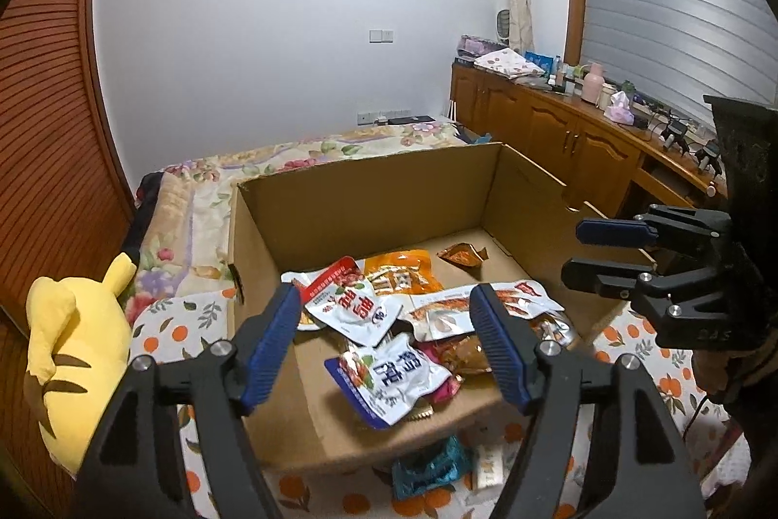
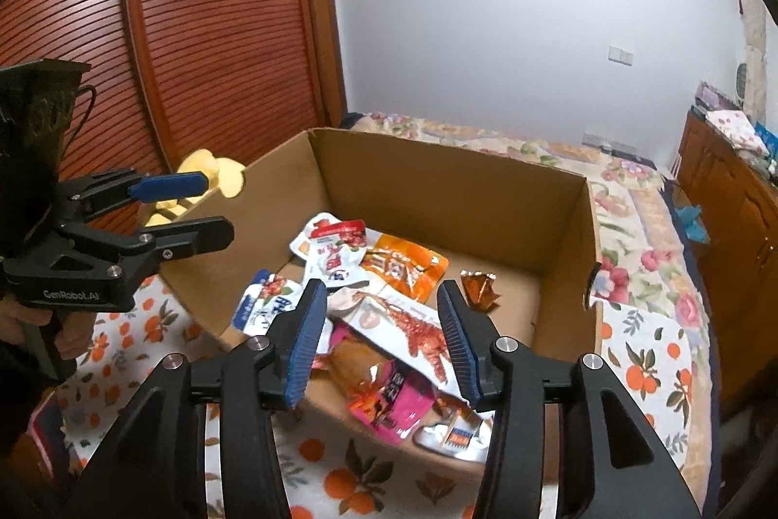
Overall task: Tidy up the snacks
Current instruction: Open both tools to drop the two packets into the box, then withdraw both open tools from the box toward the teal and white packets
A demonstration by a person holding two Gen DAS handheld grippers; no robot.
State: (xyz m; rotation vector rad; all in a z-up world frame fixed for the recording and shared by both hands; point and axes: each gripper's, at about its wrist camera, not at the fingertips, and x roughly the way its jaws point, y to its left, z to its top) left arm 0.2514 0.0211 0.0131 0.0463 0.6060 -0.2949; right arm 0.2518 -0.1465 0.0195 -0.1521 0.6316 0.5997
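An open cardboard box (image 1: 369,198) (image 2: 437,178) sits on the bed and holds several snack packets: a white and red packet (image 1: 355,305) (image 2: 335,256), an orange packet (image 1: 401,273) (image 2: 406,268), a white and blue packet (image 1: 389,378) (image 2: 265,300), a shrimp-print packet (image 1: 452,310) (image 2: 413,329), a pink packet (image 2: 398,407) and a small brown wrapper (image 1: 462,254) (image 2: 479,290). My left gripper (image 1: 384,319) (image 2: 194,207) is open and empty above the box's near side. My right gripper (image 2: 379,324) (image 1: 583,249) is open and empty above the box.
A teal packet (image 1: 428,470) and a small white one (image 1: 488,468) lie on the orange-print blanket (image 1: 160,334) in front of the box. A yellow plush toy (image 1: 73,353) sits left of it. Wooden cabinets (image 1: 559,139) line the right wall.
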